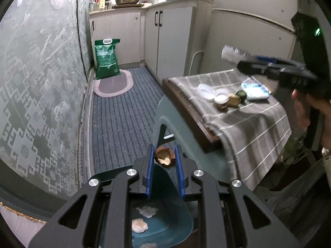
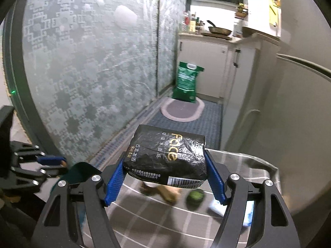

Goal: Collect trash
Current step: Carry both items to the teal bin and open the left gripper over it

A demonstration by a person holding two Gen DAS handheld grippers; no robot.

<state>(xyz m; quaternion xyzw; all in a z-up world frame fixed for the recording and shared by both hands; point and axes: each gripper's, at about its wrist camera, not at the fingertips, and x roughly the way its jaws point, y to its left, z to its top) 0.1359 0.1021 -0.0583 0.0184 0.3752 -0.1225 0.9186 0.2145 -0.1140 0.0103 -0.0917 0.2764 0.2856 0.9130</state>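
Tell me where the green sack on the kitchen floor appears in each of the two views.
Left wrist view: the green sack stands upper left of centre, at the far end of the floor, behind the oval mat.
Right wrist view: the green sack is right of centre, above the middle.
Shared landmark: the oval mat.

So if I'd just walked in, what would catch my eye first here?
Probably the black tissue pack, held up between the right gripper's blue fingers above the striped cloth. Next, the brown shell piece pinched in the left gripper over the teal bin, which already holds crumpled scraps.
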